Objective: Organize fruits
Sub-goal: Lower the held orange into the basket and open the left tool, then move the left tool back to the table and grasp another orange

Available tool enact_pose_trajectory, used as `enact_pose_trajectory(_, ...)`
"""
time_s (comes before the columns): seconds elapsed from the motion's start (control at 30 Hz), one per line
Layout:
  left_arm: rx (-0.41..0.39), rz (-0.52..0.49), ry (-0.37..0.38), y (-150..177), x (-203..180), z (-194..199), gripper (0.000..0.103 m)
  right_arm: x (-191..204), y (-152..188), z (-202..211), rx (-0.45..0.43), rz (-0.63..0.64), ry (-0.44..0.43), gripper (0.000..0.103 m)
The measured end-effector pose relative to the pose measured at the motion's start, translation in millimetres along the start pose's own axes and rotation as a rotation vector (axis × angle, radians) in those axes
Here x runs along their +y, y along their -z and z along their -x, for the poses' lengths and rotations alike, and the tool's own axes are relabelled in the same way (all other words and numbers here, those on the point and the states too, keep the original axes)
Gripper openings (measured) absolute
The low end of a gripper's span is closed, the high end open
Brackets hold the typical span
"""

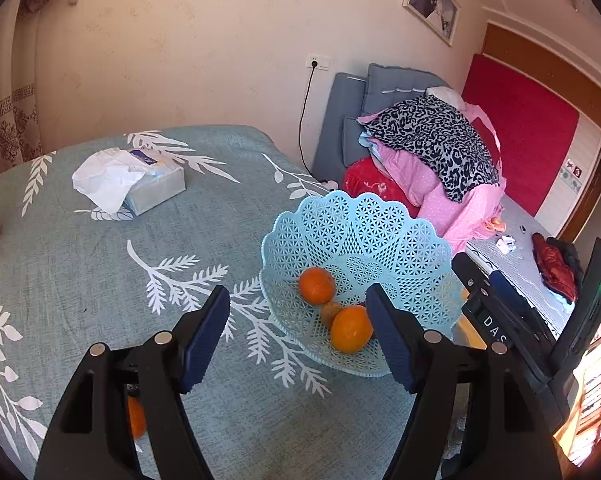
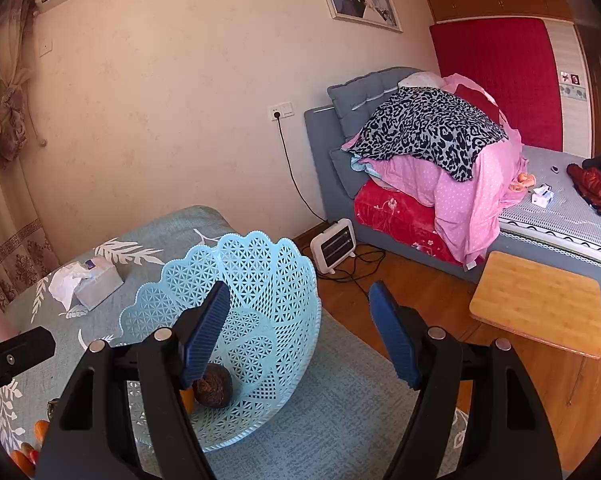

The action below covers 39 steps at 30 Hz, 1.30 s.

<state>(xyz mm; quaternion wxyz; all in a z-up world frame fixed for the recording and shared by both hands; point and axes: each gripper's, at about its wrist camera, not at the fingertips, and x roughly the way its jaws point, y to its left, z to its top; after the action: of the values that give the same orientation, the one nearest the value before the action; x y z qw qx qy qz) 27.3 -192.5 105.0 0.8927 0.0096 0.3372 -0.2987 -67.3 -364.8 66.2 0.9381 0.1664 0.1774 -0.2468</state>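
Left tool (image 1: 298, 334) stands apart, holding nothing; the basket (image 1: 352, 220) with two oranges (image 1: 317, 285) sits just ahead-right, near the surface (image 1: 100, 280) edge. Right tool (image 2: 296, 332) is apart too, straddling the basket's rim.

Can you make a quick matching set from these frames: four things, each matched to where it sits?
Things:
1. oranges
2. tissue box
3. heater
4. leopard-print cloth

Places:
A. on the floor by the bed
B. inside the blue basket
C. on top of the pink bedding
D. on the leaf-print tablecloth, left of the basket

Pairs: 1-B, 2-D, 3-A, 4-C
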Motion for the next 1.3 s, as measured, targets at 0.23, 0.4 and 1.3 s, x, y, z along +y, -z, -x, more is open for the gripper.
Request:
enact_pose_trajectory(0.23, -0.075, -0.011, -0.075, -2.9, 19.0, 33.3, 0.073, 2.1, 0.4, 0.9, -0.006, 0.013, 0.006, 0.074)
enact_pose_trajectory(0.4, -0.099, 0.016, -0.133, -1.2, 39.3, 54.5, 0.074, 3.3, 0.9, 0.7, -0.005, 0.022, 0.01, 0.074)
enact_pose_trajectory(1.3, -0.013, 0.19, -0.369, 89.3, 149.7, 105.9, 0.074, 12.7, 4.2, -2.7, -0.004, 0.064, 0.048, 0.074)
